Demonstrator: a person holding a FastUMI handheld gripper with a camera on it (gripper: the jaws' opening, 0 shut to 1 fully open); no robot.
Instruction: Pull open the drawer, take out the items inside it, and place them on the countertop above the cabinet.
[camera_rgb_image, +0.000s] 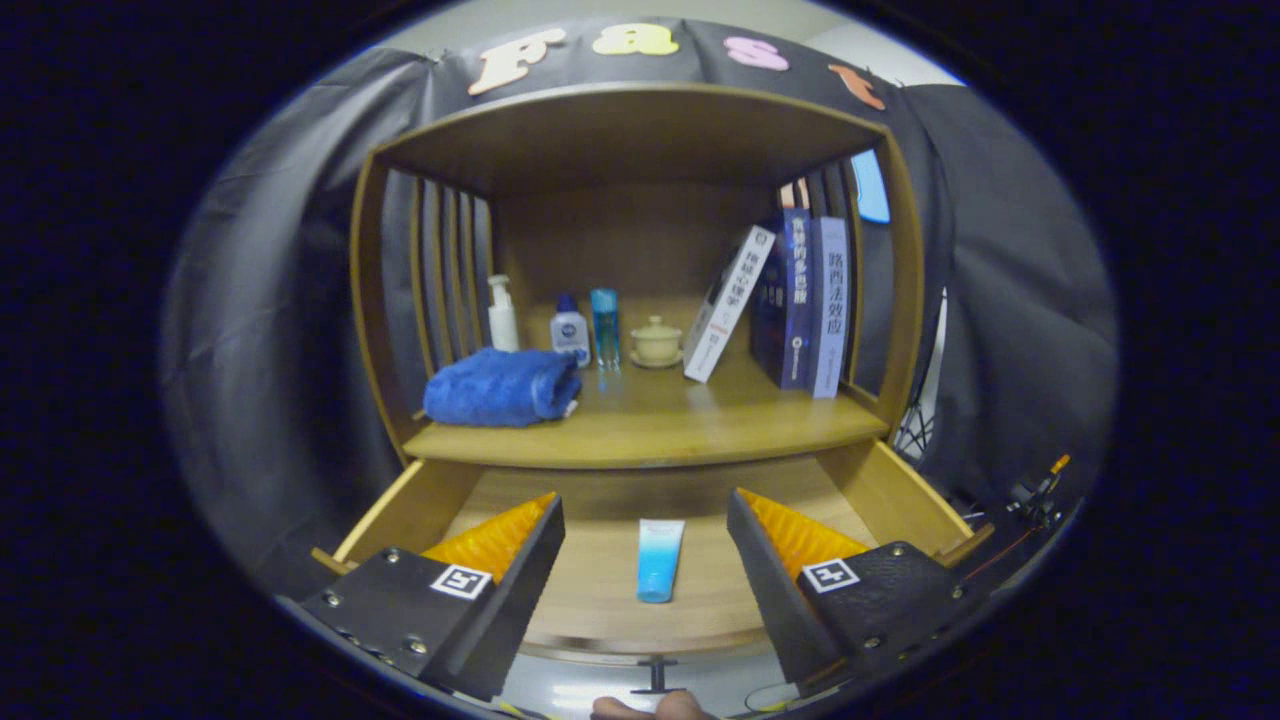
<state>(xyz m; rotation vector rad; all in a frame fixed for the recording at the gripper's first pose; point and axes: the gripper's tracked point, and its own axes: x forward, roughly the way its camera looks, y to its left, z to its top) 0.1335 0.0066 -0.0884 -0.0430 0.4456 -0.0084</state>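
Note:
The wooden drawer (900, 495) stands pulled out under the countertop (660, 425) of the cabinet. On the drawer's floor lies a light blue and white tube (659, 560), lengthwise, its cap end nearest me. My gripper (645, 525) hovers over the drawer, open, with the tube lying below and between the two fingers, touched by neither. A rolled blue towel (502, 387) lies on the countertop at the left.
On the countertop behind the towel stand a white pump bottle (502, 315), two small bottles (585, 330) and a lidded cup (657, 342). Books (800, 300) lean at the right. The drawer's handle (655, 675) shows at its front edge, by a fingertip of a person's hand (650, 708).

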